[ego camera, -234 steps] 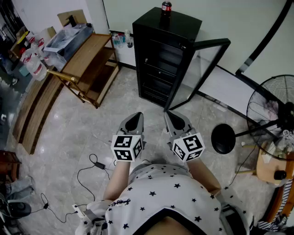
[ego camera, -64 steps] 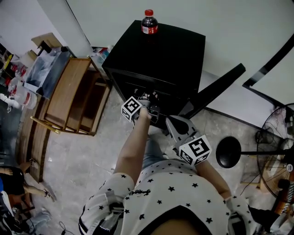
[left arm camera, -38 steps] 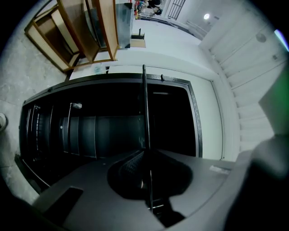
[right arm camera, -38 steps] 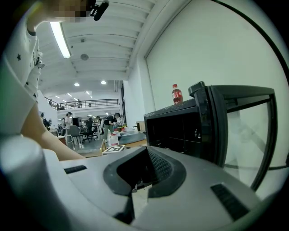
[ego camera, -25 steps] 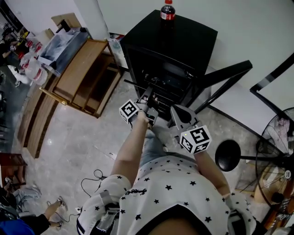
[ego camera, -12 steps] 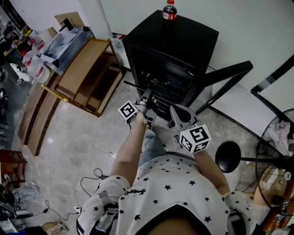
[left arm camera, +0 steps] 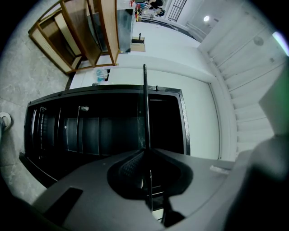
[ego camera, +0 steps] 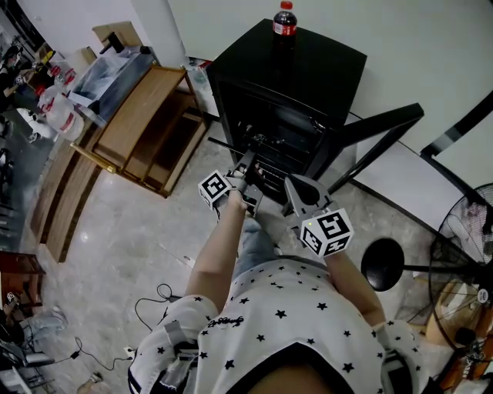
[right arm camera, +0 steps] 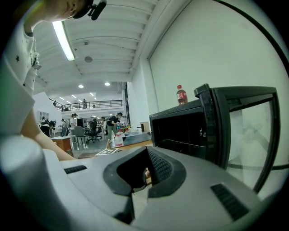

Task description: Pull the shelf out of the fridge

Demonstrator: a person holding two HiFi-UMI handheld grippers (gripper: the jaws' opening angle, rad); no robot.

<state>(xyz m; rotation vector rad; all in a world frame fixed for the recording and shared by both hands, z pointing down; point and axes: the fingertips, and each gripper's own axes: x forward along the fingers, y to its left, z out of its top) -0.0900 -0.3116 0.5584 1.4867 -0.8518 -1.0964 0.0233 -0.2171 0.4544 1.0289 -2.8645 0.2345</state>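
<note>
**Left gripper (left arm camera: 147,151) is pinching the shelf (left arm camera: 145,103) at the fridge's (ego camera: 308,69) open front.**

The wire shelf is sticking partway out of the black fridge, showing edge-on as a thin line in the left gripper view. The left gripper is clamping its front edge between nearly closed jaws. The right gripper (ego camera: 294,185) is hovering just beside it, to the right, pointing at the fridge with its jaws pressing together on nothing. The glass door (ego camera: 370,142) is standing wide open on the right. A cola bottle (ego camera: 284,23) is standing upright on the fridge's top. A wooden rack (ego camera: 131,123) is standing near the fridge's left side. A fan (ego camera: 462,254) is sitting well off to the right.
</note>
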